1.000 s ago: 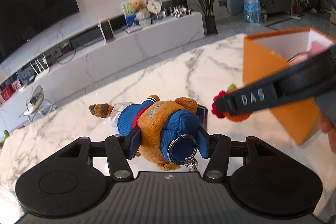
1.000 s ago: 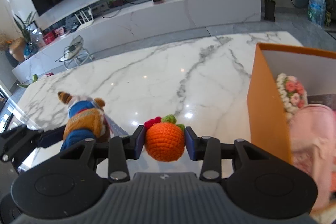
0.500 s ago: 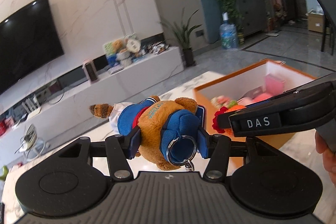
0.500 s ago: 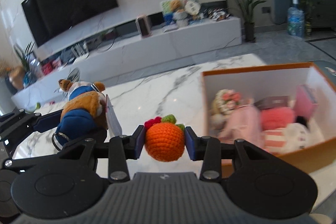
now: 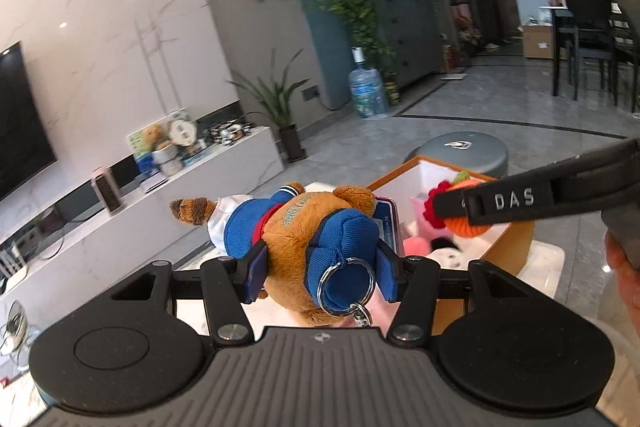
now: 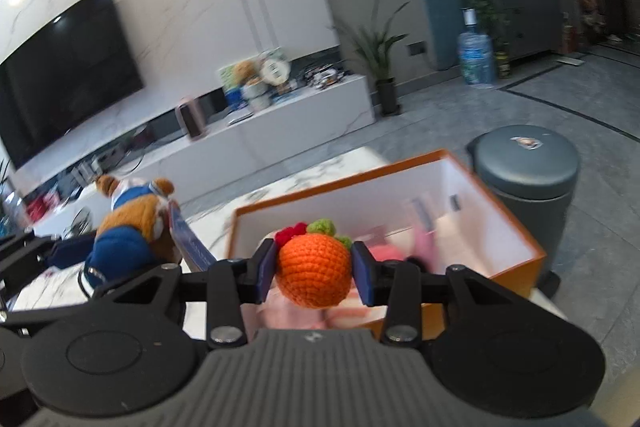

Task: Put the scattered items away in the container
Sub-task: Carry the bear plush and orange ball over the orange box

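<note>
My left gripper (image 5: 320, 273) is shut on a brown plush bear (image 5: 296, 227) in blue clothes with a key ring, held above the marble table beside the orange box (image 5: 516, 247). The bear also shows at the left of the right wrist view (image 6: 132, 227). My right gripper (image 6: 314, 269) is shut on an orange crochet fruit (image 6: 314, 273) and holds it over the near side of the open orange box (image 6: 520, 247). That fruit also shows in the left wrist view (image 5: 466, 227). The box holds pink and white soft items (image 5: 420, 245).
A grey round bin (image 6: 528, 163) stands on the floor just past the box. The marble table (image 5: 544, 267) ends right of the box. A white TV console (image 6: 260, 135), plants and a water bottle (image 6: 476, 57) are far behind.
Both grippers have swung right and risen with their toys. The right gripper now hangs over the box; one second ago it was over the table to the box's left.
</note>
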### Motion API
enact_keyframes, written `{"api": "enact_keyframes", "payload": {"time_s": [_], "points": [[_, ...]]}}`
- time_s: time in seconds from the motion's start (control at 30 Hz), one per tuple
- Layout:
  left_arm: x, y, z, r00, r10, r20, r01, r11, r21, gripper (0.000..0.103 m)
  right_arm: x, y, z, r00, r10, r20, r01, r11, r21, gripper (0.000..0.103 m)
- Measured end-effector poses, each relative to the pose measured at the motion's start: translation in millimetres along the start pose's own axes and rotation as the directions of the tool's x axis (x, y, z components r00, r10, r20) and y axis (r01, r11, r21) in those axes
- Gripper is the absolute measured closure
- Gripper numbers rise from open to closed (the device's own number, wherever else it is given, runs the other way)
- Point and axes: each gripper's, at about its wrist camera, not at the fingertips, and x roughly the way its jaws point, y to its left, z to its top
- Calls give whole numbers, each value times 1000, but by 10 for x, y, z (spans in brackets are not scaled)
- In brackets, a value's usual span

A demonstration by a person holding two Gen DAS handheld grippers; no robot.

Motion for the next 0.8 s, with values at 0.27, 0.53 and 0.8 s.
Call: {"api": "enact_keyframes", "payload": {"time_s": [0.27,0.53,0.8], "points": [[364,-365,116,998,-56,-6,56,996,70,40,156,-399,106,994,-103,35,102,994,28,60],[778,-527,79,994,-86,-61,91,992,84,40,455,-712,151,990,-139,20,139,990,-8,60],[1082,-490,39,990,-111,-90,118,990,79,40,758,-874,84,986,-165,-28,165,986,-18,60]]}}
